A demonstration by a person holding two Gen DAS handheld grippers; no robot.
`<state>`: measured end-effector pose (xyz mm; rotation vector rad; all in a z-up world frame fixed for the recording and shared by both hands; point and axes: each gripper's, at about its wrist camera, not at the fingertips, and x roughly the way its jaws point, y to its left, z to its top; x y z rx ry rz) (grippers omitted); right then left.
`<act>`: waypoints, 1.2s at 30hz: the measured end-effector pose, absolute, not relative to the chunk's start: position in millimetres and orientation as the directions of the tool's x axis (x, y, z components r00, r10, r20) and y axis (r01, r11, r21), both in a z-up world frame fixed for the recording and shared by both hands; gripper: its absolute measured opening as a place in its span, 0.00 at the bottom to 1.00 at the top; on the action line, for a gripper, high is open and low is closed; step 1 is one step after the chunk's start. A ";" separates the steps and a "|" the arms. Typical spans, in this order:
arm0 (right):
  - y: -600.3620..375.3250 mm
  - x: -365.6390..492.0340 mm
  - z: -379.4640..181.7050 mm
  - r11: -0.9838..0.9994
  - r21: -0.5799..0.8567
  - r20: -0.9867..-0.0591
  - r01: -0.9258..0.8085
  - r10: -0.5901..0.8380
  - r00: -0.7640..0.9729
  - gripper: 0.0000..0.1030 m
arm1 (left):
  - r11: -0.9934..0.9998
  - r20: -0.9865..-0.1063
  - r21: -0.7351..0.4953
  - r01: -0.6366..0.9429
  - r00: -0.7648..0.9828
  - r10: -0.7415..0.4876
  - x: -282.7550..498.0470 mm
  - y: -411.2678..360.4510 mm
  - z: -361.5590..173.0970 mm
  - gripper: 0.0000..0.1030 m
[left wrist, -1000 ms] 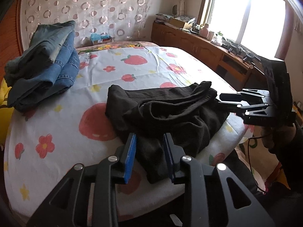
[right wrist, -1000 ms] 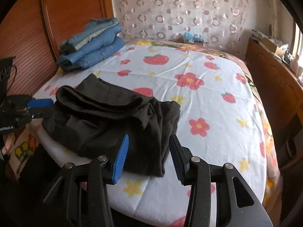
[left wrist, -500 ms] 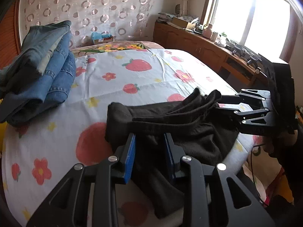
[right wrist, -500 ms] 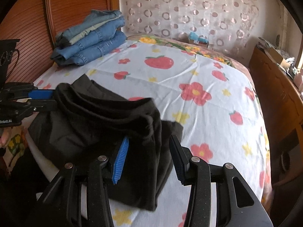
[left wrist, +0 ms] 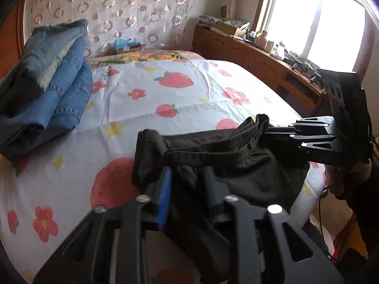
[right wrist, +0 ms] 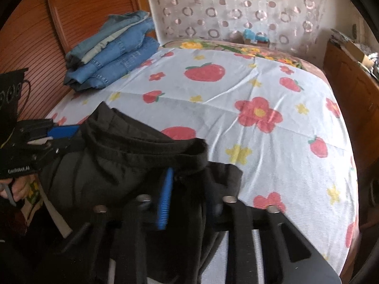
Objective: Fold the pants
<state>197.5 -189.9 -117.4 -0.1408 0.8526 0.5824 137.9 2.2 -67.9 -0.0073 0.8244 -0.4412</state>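
We note the black pants point(left wrist: 239, 165) bunched at the near edge of the bed, the waistband raised in a ridge, soft matte knit with a stitched band along the top. The left gripper point(left wrist: 187, 189) has cloth lying between its blue-padded fingers point(left wrist: 165, 189); the jaws stand with a gap and we cannot tell whether they pinch the fabric. The right gripper point(right wrist: 189, 189) likewise straddles a fold of the pants point(right wrist: 132, 163), one blue pad showing, the other finger dark against the cloth; grip uncertain. In the left view the right gripper's tips are at the far end of the waistband, seemingly in contact. Beneath lies a pale sheet point(right wrist: 236, 94) printed with red strawberries, red flowers and yellow stars, lightly creased. A stack of folded blue jeans point(right wrist: 113, 52) sits well apart at the far corner, heavy denim with visible seams. Behind: ribbed wooden headboard point(right wrist: 78, 9), curtain point(left wrist: 132, 11) with ring pattern, wooden cabinet point(left wrist: 248, 59) under a bright window point(left wrist: 319, 23).
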 end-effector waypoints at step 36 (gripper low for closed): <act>-215.3 157.6 -96.4 0.911 0.104 -0.683 -0.399 0.357 0.637 0.37 | 0.933 -0.698 -0.101 0.346 0.643 -0.314 117.1 3.0 -53.4 0.34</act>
